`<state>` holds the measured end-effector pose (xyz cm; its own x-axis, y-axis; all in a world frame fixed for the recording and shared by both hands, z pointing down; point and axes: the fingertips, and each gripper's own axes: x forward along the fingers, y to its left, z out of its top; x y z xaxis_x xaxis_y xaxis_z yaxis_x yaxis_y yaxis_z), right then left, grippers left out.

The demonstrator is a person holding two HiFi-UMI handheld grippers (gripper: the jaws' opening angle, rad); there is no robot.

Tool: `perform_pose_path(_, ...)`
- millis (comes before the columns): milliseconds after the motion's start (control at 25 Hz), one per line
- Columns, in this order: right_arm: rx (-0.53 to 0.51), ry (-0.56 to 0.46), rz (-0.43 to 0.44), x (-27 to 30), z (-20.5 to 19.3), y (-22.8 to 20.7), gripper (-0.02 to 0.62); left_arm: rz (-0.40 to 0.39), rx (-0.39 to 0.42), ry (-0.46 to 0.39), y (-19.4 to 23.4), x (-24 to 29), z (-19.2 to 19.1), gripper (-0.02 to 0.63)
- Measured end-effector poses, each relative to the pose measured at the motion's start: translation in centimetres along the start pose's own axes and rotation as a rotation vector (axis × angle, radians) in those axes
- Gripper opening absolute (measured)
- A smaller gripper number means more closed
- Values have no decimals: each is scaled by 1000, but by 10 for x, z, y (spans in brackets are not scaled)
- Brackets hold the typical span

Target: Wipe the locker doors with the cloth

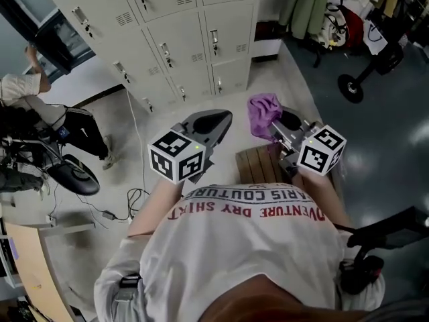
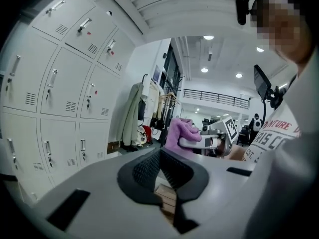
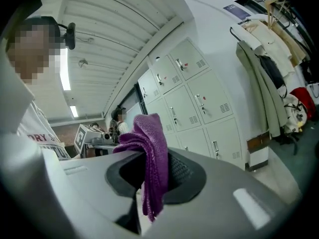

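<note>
1. Right gripper view: the right gripper [image 3: 153,169] is pinching a purple knitted cloth [image 3: 149,133], which hangs down between its jaws.
2. The left gripper [image 2: 160,151] has its jaws pressed together on nothing.
3. Farther out, the pale grey metal locker doors [image 1: 181,39] stand well apart from the cloth.

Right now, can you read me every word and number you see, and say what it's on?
"VENTURE DRY SHIRT": red print on the person's white shirt, upside down in the head view, start hidden.
"ARIS COUTUR": same shirt, cut off at both ends.
Marker cubes: square patterns only, no words.
Locker doors: nothing readable.
Wall sign: too small to read.
</note>
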<state>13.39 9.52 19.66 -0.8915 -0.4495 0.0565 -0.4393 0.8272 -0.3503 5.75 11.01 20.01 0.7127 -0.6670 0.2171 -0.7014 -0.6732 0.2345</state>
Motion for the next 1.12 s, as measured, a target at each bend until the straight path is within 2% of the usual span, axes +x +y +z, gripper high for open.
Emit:
perform_pose_path(280, -44, -52, -19, 28, 28, -49, 52, -25, 37, -32, 48, 34, 23, 0)
perform_pose_path(560, -32, -42, -44, 105, 35, -129, 53, -46, 50, -12, 137, 98, 34, -1)
perform_pose_path(760, -28, -64, -25, 180, 48, -191, 52, -19, 31, -21, 224, 131, 37, 0)
perform_pose_path(920, -35, -55, -2, 242, 36, -238, 52, 34, 50, 6, 298, 161, 23, 0)
perform_pose_path(1120, 19, -27, -16, 287, 12, -283, 53, 56, -12, 22, 354, 183, 6, 0)
